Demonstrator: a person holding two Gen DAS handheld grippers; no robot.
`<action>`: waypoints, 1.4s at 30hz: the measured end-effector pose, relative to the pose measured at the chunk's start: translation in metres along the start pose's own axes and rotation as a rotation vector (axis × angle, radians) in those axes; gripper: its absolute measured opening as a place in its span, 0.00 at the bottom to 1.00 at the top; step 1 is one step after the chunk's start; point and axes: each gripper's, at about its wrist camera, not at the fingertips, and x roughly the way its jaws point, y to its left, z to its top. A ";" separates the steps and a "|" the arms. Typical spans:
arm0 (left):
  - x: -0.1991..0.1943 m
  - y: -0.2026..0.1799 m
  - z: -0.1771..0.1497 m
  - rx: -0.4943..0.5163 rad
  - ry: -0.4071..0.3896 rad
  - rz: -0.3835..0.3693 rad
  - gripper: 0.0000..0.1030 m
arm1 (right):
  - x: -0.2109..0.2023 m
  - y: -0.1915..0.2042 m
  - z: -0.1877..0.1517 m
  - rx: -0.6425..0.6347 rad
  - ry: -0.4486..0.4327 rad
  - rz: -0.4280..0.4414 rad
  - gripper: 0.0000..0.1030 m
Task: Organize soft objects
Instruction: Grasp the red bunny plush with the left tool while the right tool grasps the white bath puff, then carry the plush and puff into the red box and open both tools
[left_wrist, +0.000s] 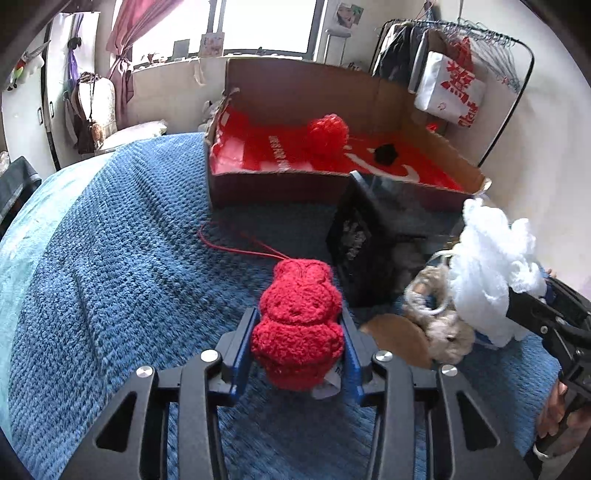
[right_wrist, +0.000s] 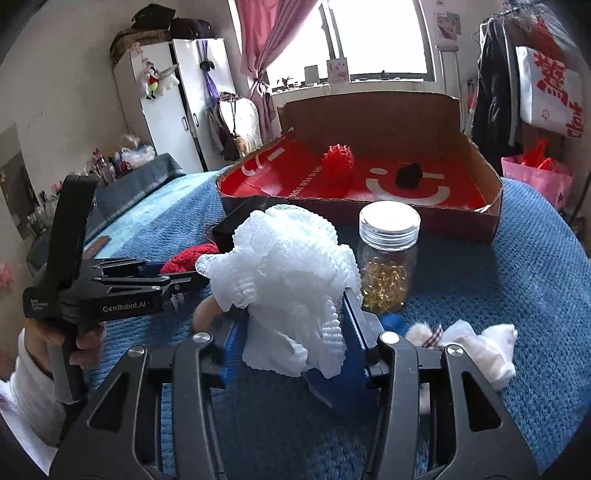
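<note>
Gripping both pickups now: your left gripper (left_wrist: 297, 343) has its blue pads clamped on the sides of the fuzzy red knitted bunny-shaped plush (left_wrist: 299, 325), and your right gripper (right_wrist: 295, 332) is closed on the white ruffled mesh bath pouf (right_wrist: 291, 280). No earlier frame to compare, so I read this as the grasp step done and the carry step next. Drop target is likely the shallow cardboard box with the red printed liner (left_wrist: 436, 140), straight ahead of and beyond both grippers, already holding a red mesh pouf (left_wrist: 328, 133) and a small black soft lump (left_wrist: 386, 153). The next move calls for lifting clear of the blue knitted blanket (left_wrist: 110, 277), then going forward over the near box wall. Watch the red string (left_wrist: 236, 247) trailing ahead of the bunny; it may drag or snag. For the right, the clear glass jar of amber capsules with a silver lid (right_wrist: 388, 258) sits just ahead and to the right of the jaws, so go over or left of it. The bunny looks squashed at the waist and upright; the pouf bulges above the jaws, loose and springy, so the hold may be shallow. A beige plush (left_wrist: 443, 332) and white cloth (right_wrist: 491, 350) remain near the right gripper.
</note>
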 end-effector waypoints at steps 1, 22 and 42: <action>-0.004 -0.002 -0.001 0.002 -0.006 -0.006 0.43 | -0.003 0.000 0.000 0.004 -0.006 0.005 0.43; -0.050 -0.032 -0.023 0.062 -0.068 -0.025 0.43 | -0.029 0.003 -0.016 -0.023 -0.029 0.019 0.39; -0.036 0.011 0.019 0.057 -0.019 0.098 0.43 | -0.076 -0.071 0.007 0.027 -0.005 -0.248 0.39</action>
